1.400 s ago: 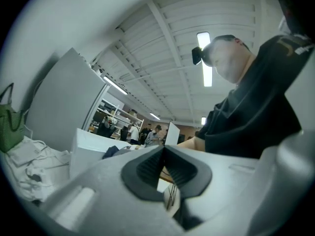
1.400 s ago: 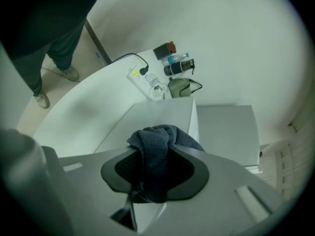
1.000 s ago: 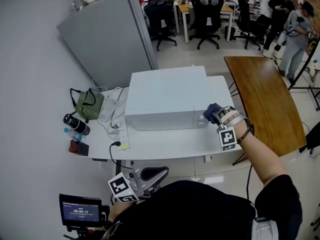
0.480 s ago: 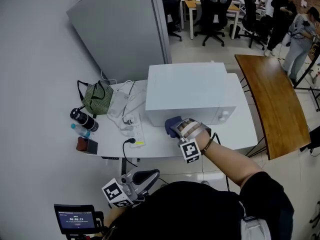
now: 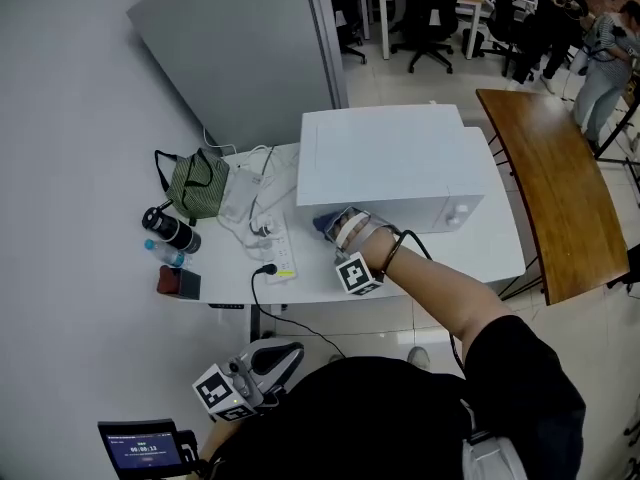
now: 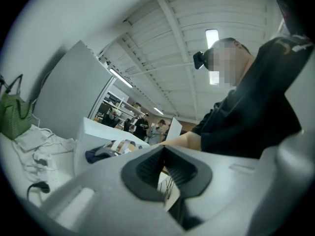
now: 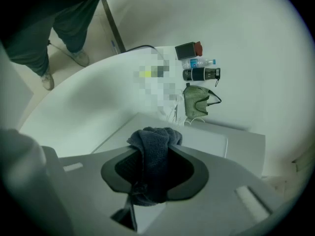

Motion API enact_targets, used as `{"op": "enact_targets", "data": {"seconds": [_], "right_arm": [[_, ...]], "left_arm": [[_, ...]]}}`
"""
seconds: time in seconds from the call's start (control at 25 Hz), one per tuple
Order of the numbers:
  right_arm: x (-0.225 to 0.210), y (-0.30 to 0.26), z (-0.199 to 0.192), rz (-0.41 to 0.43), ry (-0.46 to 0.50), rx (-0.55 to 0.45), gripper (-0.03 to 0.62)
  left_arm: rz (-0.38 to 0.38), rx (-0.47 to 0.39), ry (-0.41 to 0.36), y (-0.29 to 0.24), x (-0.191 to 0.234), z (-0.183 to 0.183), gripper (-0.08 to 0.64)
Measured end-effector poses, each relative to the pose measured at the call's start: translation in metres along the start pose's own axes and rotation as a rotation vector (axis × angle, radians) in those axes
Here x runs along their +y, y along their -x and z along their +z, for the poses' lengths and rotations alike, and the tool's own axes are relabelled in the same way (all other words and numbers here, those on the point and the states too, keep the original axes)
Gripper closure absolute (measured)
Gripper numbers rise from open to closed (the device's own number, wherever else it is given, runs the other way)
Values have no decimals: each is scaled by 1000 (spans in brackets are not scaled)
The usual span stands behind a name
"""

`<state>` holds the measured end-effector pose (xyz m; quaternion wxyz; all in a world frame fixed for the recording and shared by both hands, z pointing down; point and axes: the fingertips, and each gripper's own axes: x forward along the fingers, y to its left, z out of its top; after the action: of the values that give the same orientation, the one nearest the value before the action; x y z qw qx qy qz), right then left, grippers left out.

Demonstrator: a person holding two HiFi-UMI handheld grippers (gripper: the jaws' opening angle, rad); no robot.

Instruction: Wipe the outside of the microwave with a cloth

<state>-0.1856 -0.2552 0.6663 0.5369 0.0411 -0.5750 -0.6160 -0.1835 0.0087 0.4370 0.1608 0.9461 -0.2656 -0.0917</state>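
The right gripper [image 5: 338,230], clamped on a bunched dark cloth [image 7: 153,154], presses it to the front left corner of the white microwave [image 5: 400,158] on the worktop [image 5: 225,280], where sweeping off that edge would likely snag the power strip [image 5: 281,251]; the left gripper [image 6: 165,161] hangs low, jaws together, empty.

A grey partition [image 5: 240,48] is standing behind a white table [image 5: 480,253], and a wooden table [image 5: 550,198] is standing beside it on the pale tiled floor [image 5: 400,78]. Black office chairs [image 5: 435,8] are sitting beyond. A ceiling light [image 6: 212,37] is glowing overhead.
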Motion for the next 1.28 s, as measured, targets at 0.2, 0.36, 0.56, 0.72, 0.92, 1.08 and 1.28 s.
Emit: {"op": "enact_targets", "data": {"seconds": [0.2, 0.36, 0.56, 0.72, 0.92, 1.08, 1.28], "right_arm": [[88, 62, -111, 47, -9, 118, 474], [150, 106, -182, 100, -18, 190, 474], [145, 123, -182, 147, -192, 162, 474], [90, 114, -99, 245, -939, -203, 474], [25, 18, -13, 300, -1848, -483, 474], [-5, -31, 23, 334, -2213, -557, 474], [-14, -42, 19, 303, -2458, -633, 479]], "left_arm": [[-112, -6, -4, -83, -41, -10, 557], [-201, -8, 0, -143, -79, -21, 557], [-206, 0, -8, -152, -91, -23, 555], [-141, -18, 0, -106, -70, -18, 557], [-34, -31, 23, -18, -30, -8, 555], [55, -17, 29, 48, -2, -11, 557], [78, -7, 45, 71, 13, -14, 557]]}}
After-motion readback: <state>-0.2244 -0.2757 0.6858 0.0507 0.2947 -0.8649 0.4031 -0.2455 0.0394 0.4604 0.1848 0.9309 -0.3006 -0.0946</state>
